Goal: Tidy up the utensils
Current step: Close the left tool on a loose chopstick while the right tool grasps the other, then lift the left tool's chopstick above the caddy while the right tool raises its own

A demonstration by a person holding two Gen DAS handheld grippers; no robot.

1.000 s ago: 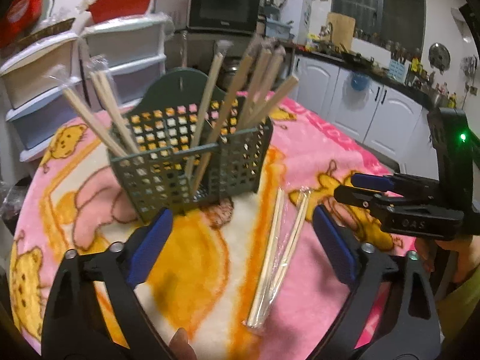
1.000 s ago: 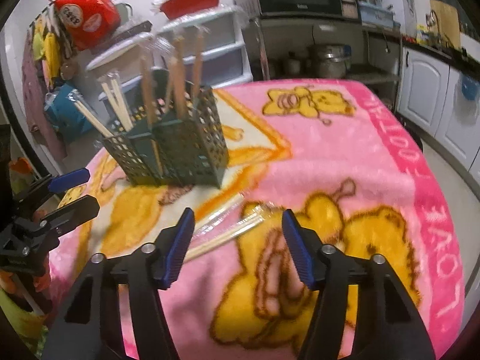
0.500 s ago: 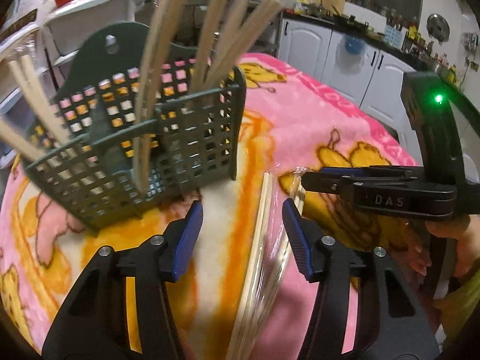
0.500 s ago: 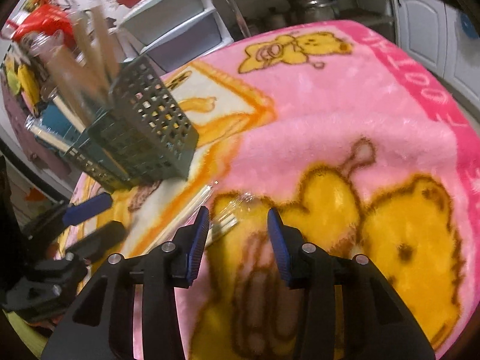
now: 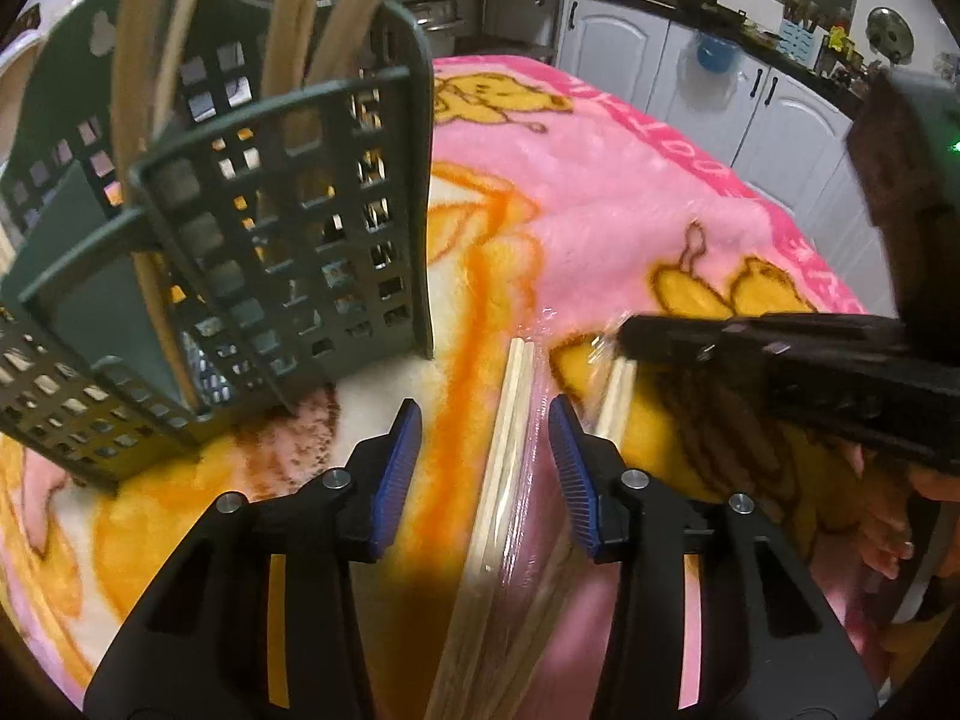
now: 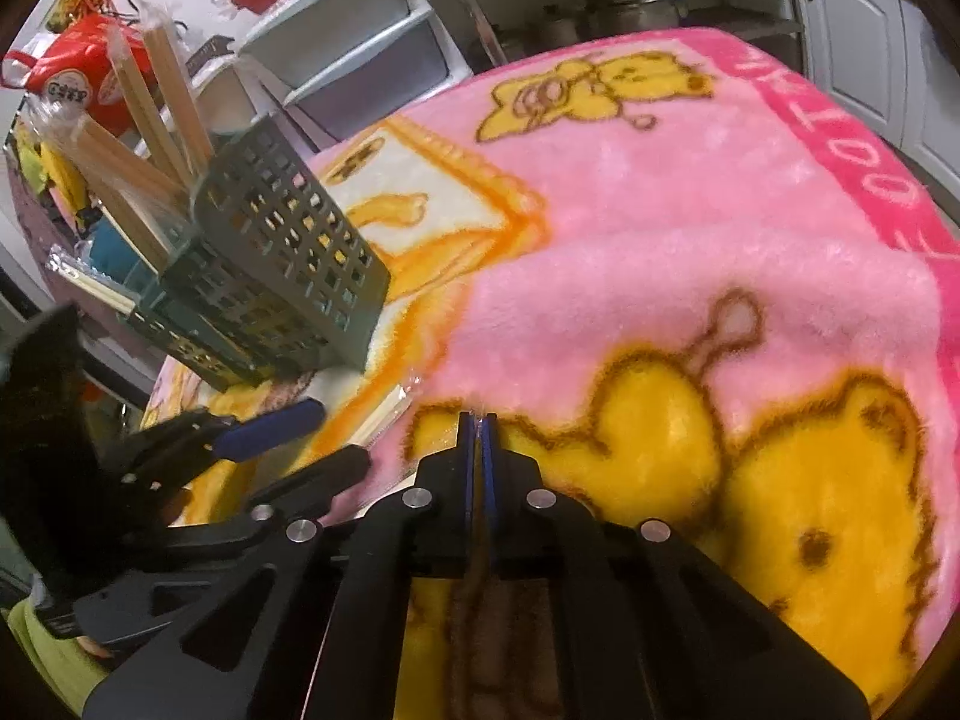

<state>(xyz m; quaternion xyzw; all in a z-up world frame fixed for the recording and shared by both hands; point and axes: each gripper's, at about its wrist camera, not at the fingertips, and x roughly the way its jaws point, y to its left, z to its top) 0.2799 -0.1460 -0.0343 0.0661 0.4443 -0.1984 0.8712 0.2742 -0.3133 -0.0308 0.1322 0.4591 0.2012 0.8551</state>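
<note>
A dark green perforated utensil basket [image 5: 288, 276] [image 6: 282, 264] stands on the pink blanket and holds several wrapped wooden chopsticks [image 5: 144, 60]. Two wrapped chopstick pairs lie flat on the blanket. My left gripper [image 5: 486, 444] is open, its blue pads on either side of the left pair [image 5: 504, 450]. My right gripper [image 6: 478, 426] is shut on the clear wrapper end of the right pair [image 5: 618, 396], and it shows from the side in the left wrist view [image 5: 630, 333].
The table is covered by a pink and yellow cartoon blanket [image 6: 690, 210]. White plastic drawers [image 6: 360, 42] and a red container [image 6: 78, 84] stand behind the basket. White kitchen cabinets [image 5: 690, 78] lie beyond the table's far edge.
My left gripper moved forward and down over the left chopstick pair and narrowed. My right gripper came down on the right pair's end and closed.
</note>
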